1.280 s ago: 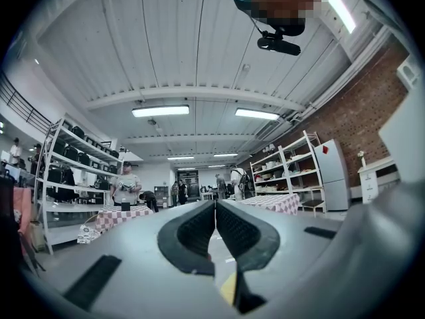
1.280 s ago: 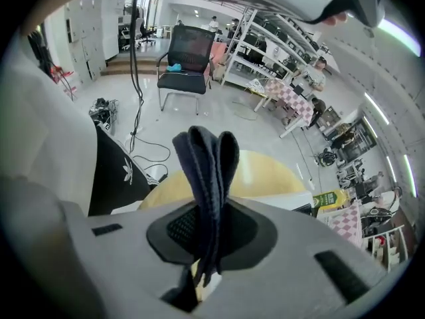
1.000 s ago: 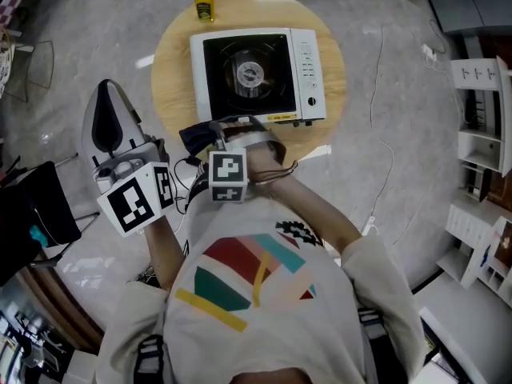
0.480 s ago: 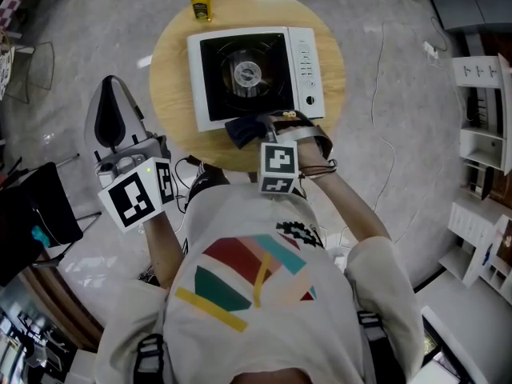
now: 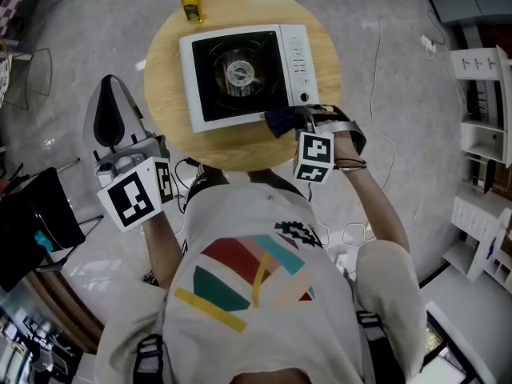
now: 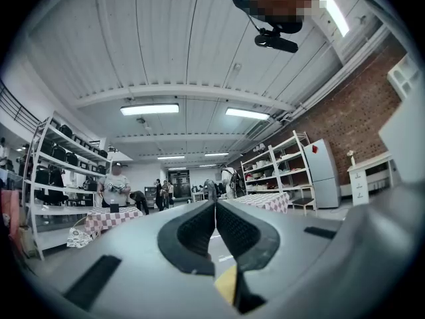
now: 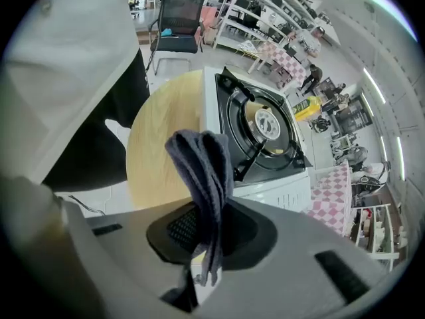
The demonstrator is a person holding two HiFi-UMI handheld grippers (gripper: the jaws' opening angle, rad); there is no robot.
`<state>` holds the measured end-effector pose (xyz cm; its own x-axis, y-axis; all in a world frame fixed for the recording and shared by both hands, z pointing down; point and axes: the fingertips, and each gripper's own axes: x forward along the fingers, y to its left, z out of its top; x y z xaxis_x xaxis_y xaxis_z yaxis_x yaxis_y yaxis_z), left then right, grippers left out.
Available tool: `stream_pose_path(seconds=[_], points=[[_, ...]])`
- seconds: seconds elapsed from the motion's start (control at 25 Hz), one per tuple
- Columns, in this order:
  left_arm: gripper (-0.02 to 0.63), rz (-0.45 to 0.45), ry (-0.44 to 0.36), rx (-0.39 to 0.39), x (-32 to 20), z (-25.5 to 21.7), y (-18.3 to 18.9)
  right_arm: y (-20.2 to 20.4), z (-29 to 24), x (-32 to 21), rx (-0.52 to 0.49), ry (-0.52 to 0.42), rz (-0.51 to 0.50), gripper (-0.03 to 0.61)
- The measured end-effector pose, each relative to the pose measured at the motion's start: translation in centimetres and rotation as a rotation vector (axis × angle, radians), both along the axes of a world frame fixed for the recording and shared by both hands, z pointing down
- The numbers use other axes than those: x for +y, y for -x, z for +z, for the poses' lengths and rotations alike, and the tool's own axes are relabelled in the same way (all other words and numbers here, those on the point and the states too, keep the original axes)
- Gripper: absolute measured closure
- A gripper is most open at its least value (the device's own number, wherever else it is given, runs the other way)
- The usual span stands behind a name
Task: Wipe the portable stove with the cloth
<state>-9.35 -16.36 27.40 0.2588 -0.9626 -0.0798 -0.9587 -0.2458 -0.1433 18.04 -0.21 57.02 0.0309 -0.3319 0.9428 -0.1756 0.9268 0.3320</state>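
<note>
At the surface's (image 5: 232,146) near edge: right tongs (image 7: 206,228) pinch cloth (image 7: 201,168) by portable stove (image 5: 298,54); left tongs (image 6: 214,226) pressed together, empty. Risk: cloth snags burner grate (image 7: 252,158), dragging the unbraced stove.

My head view is evenly bright, lit from overhead, with soft, faint shadows. The glossy floor (image 5: 84,266) throws pale glare patches back at me on the lower left. Both gripper views bulge like fisheyes and go black at the corners. In the left gripper view the tube lights (image 6: 149,109) burn white, a bright strip (image 6: 334,10) at top right blows out, and the foreground nearest the lens is soft. In the right gripper view the cloth (image 7: 202,171) reads sharp, while the shelves (image 7: 265,8) at the rim are squeezed and soft.
</note>
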Motion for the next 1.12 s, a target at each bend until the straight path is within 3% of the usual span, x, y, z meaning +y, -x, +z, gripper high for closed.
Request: stream_pose_path(seconds=[0.52, 0.72, 0.92, 1.12], points=[[0.606, 0.014, -0.011, -0.016, 0.1, -0.2, -0.9, -1.7, 0.0, 0.1, 0.018, 0.008, -0.016, 0.546], [0.606, 0.000, -0.016, -0.005, 0.1, -0.3, -0.3, -0.9, -2.2, -1.1, -0.066, 0.013, -0.012, 0.546], [0.606, -0.042, -0.002, -0.020, 0.3, 0.1, 2.2, 3.2, -7.9, -7.6, -0.200, -0.025, -0.005, 0.546], [0.606, -0.150, 0.008, -0.006, 1.4, 0.1, 5.0, 9.8, -11.3, -17.1, -0.271, -0.016, -0.189, 0.546]])
